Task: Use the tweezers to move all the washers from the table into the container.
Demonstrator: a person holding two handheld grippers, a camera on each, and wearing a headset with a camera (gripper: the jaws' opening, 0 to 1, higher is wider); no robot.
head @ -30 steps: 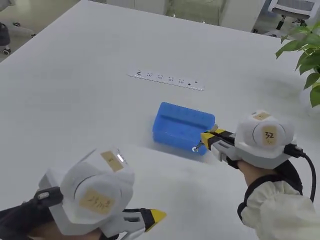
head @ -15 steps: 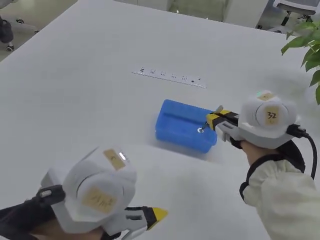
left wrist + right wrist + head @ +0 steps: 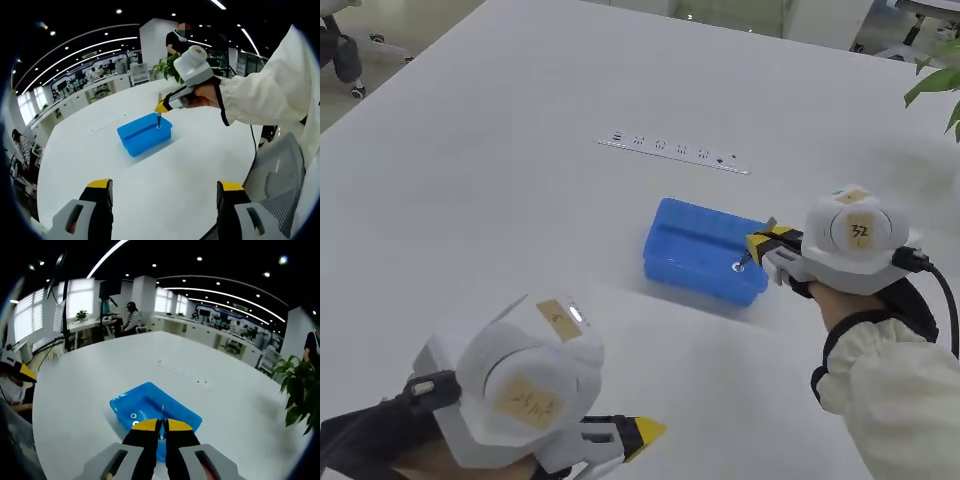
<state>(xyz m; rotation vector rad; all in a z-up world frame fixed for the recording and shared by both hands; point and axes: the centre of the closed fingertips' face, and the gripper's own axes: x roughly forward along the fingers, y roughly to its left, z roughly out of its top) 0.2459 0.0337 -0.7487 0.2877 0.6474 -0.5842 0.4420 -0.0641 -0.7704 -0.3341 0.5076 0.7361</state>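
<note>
My right gripper [image 3: 767,246] is shut on thin metal tweezers [image 3: 748,257], which point down over the right end of the blue container [image 3: 695,245]. A small washer [image 3: 738,266] sits at the tweezer tip, just above the container. In the right gripper view the jaws are pressed together on the tweezers [image 3: 162,416] above the container [image 3: 145,402], where two washers [image 3: 133,416] lie inside. My left gripper [image 3: 165,192] is open and holds nothing, low over the near part of the table, with its yellow tip [image 3: 645,432] at the bottom of the head view.
A flush white socket strip [image 3: 675,153] lies in the table [image 3: 500,150] beyond the container. A green plant [image 3: 938,82] stands at the table's far right. People and desks are in the room behind [image 3: 131,315].
My right gripper has carried the tweezers and washer from the container's near edge to above its right end. The left gripper has held its place; the head camera shifted.
</note>
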